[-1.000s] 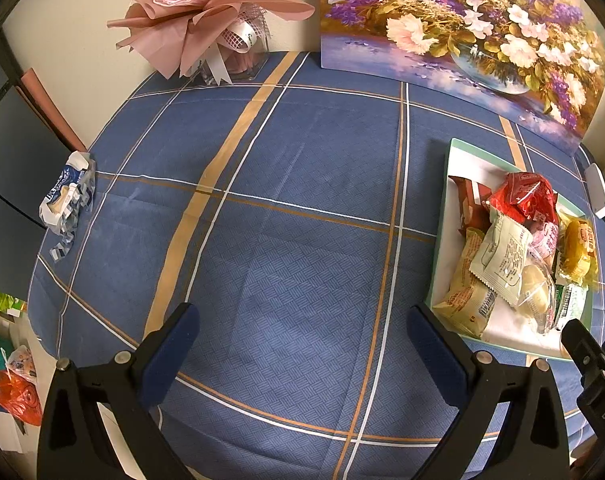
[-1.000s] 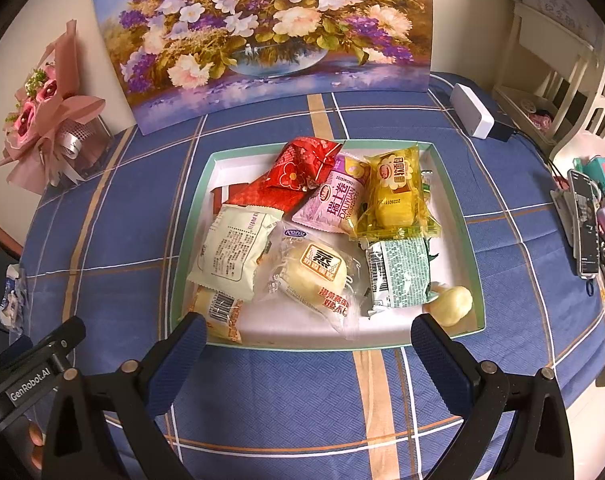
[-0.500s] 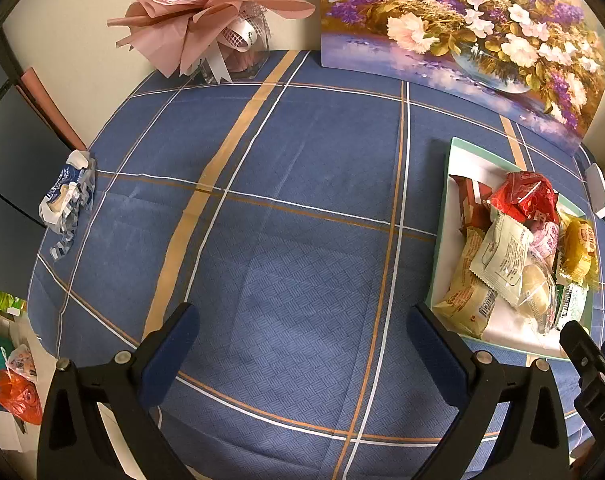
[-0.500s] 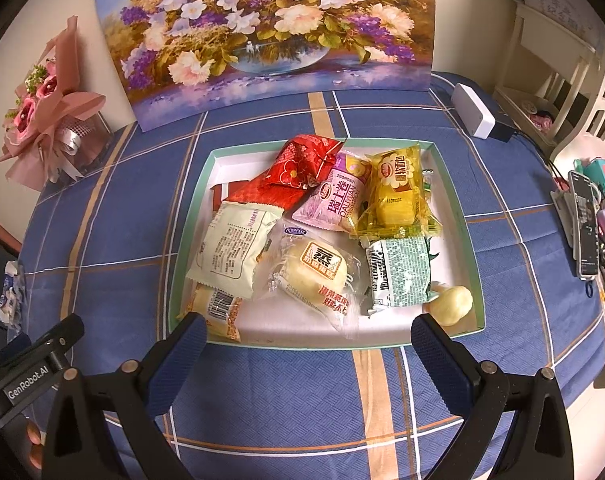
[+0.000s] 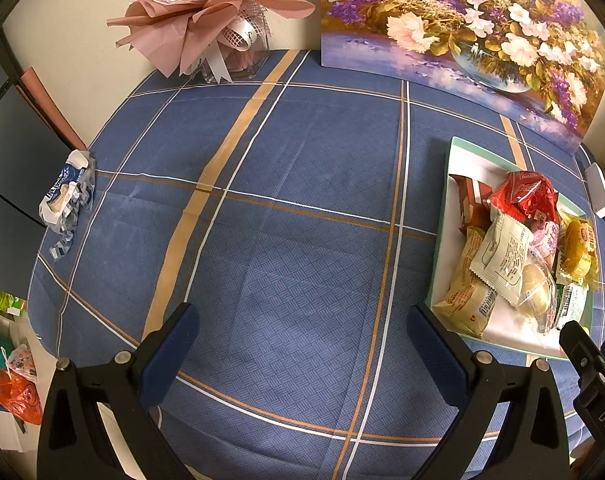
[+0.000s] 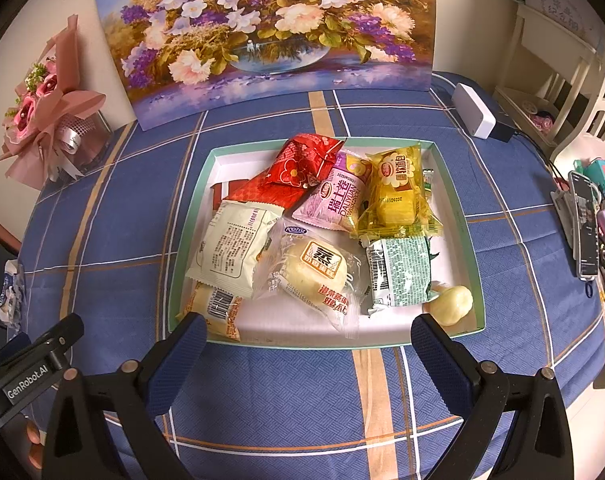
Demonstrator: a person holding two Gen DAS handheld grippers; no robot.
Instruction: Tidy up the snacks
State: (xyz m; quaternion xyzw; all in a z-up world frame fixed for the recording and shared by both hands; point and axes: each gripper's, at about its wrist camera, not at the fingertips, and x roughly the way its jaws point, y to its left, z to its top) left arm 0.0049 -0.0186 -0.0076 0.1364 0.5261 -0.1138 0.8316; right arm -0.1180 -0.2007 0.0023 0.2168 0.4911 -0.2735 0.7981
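The snacks are gathered in a shallow tray (image 6: 190,216) with a pale green rim, set on the counter (image 6: 118,240) under a blue checked cloth. Inside it, a red packet (image 6: 298,172) is laid toward the far side, with a pink packet (image 6: 338,200) and a yellow packet (image 6: 396,192) beside it. Nearer the front, a cream packet (image 6: 234,248), a clear-wrapped bun (image 6: 314,276) and a green packet (image 6: 400,272) are overlapped, and a small pale piece (image 6: 450,300), possibly unwrapped, is seen in the near right corner. The right gripper (image 6: 306,344) is held spread wide above the cloth, just before the tray's near edge, with nothing between its fingers. The left gripper (image 5: 302,340) is likewise spread and empty, held over bare cloth with the tray to its right. A flower painting (image 6: 270,28) is propped behind the tray, and a pink bouquet (image 5: 206,20) is stood at the far corner.
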